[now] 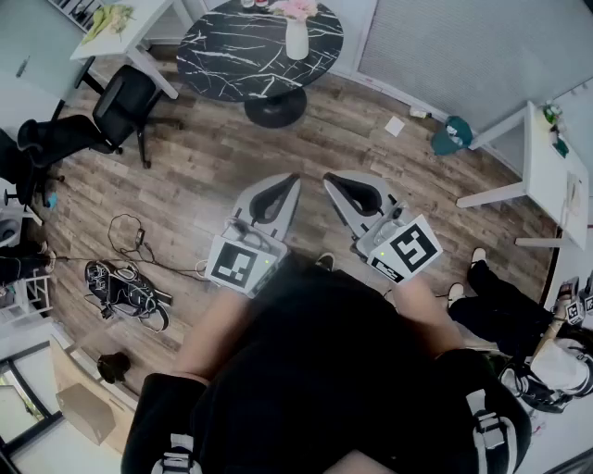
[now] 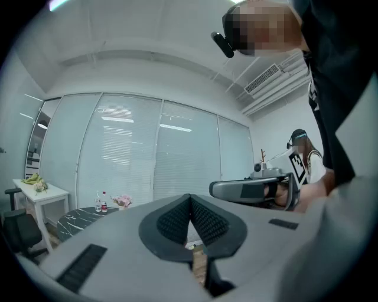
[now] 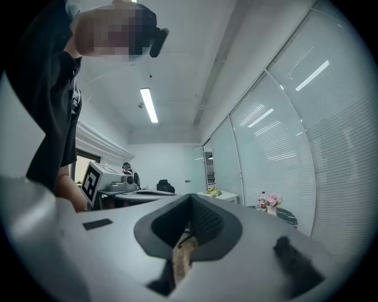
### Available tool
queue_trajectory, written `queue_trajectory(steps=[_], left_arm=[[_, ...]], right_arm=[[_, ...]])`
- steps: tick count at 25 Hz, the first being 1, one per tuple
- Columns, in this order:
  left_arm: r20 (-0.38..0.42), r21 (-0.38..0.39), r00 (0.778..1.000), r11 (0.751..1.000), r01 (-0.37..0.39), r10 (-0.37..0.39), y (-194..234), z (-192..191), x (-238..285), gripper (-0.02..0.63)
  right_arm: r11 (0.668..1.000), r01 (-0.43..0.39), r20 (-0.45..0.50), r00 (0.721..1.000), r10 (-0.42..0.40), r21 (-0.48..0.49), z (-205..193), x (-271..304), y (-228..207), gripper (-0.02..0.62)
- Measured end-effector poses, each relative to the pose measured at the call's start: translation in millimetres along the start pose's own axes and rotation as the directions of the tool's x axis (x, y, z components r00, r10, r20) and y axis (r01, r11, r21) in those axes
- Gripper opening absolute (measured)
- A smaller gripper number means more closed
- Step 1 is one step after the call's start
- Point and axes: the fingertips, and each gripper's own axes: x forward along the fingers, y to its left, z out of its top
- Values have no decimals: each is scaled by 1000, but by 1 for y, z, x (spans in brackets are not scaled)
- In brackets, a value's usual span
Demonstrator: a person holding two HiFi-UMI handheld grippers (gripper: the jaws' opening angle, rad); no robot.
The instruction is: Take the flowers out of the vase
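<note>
Jaws of left gripper [image 1: 293,180]: pressed together, nothing between them. Jaws of right gripper [image 1: 327,180]: likewise closed tip to tip, empty. Both grippers held side by side, tips near each other. Flowers [image 1: 296,8]: pink, standing in white vase [image 1: 296,41] on round black marble table [image 1: 232,56], well ahead of both jaw pairs, untouched

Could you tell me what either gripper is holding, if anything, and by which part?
Nothing is held: left gripper and right gripper are shut and empty; the flowers sit in the vase.
</note>
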Motion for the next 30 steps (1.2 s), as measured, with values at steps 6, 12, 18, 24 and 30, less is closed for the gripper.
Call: queue_trajectory(steps=[6,12,18,24,30], left_arm=[[-4,15,1000,1000,7,-7,-2,-1,0,12],[-26,12,1000,1000,1,-1,7,1,5,12],[-17,-1,1000,1000,21,-21,36,-2,20,12],[-14,1,998,998,62,-62,79,2,44,12],[-5,1,996,996,88,-88,129,6,59,12]], right_arm=[[1000,10,-12,1000,-10,6,-5,0,0,20],[999,31,-17,999,-30,20,-3,3,-12,20],[998,61,-17,998,-60,33,-7,25,-30,20],[994,100,-27,995,-99,31,-3,63,-58,20],[991,129,-29,991,-128,30,1,111,-81,20]])
